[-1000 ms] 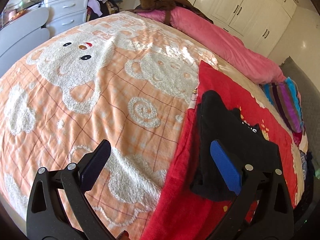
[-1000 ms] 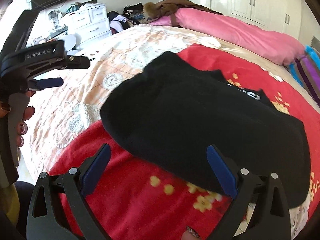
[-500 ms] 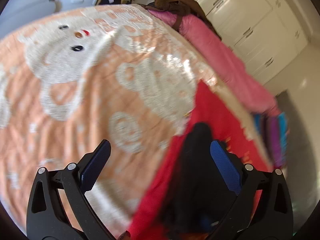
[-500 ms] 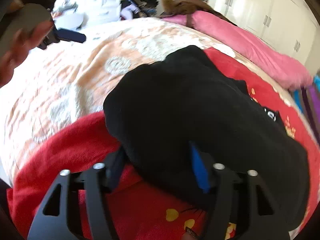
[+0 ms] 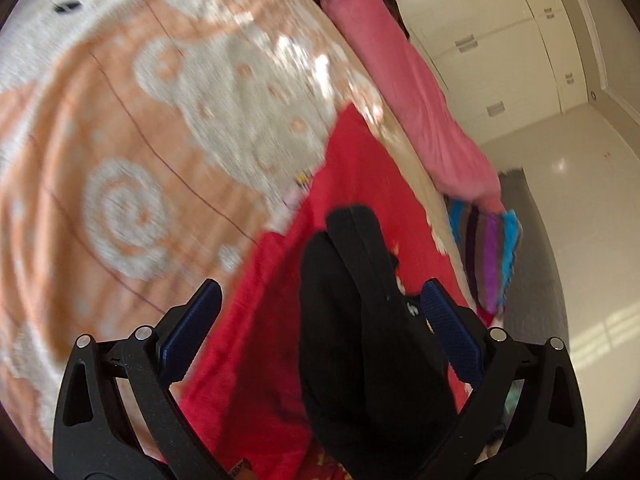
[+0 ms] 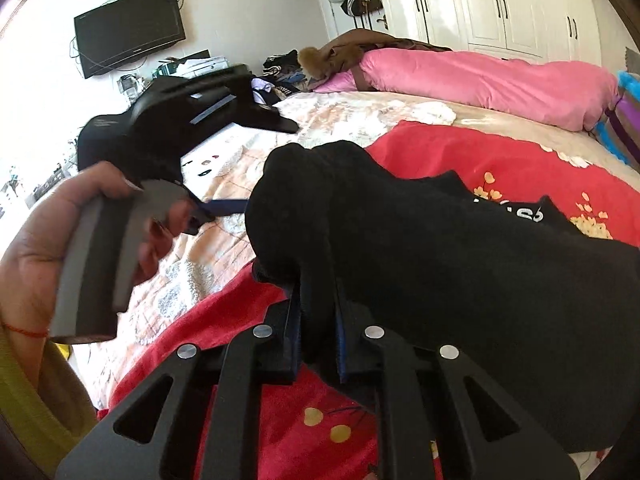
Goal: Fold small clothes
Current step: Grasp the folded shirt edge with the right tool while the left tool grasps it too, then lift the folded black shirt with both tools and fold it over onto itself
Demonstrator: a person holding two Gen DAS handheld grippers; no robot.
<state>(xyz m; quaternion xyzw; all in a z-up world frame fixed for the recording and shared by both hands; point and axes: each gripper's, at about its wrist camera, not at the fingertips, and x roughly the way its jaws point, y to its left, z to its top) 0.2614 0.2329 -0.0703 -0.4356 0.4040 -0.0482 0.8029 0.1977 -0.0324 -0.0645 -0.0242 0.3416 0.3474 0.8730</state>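
A black garment [image 6: 460, 240] lies on a red flowered cloth [image 6: 500, 152] on the bed. My right gripper [image 6: 316, 312] is shut on the garment's near edge and lifts a fold of it. In the left wrist view the garment [image 5: 360, 320] runs between the fingers of my left gripper [image 5: 320, 312], which is open and hovers above its left end. The left gripper also shows in the right wrist view [image 6: 224, 206], held in a hand beside the lifted fold.
An orange and white bear blanket [image 5: 140, 140] covers the bed's left part. A long pink pillow [image 6: 480, 76] and a striped cushion [image 5: 488, 256] lie along the far side. White wardrobes [image 6: 500, 4], a TV [image 6: 128, 32] and drawers stand beyond.
My right gripper has closed on the garment's near edge and raised it. My left gripper has swung right, over the black garment, still open.
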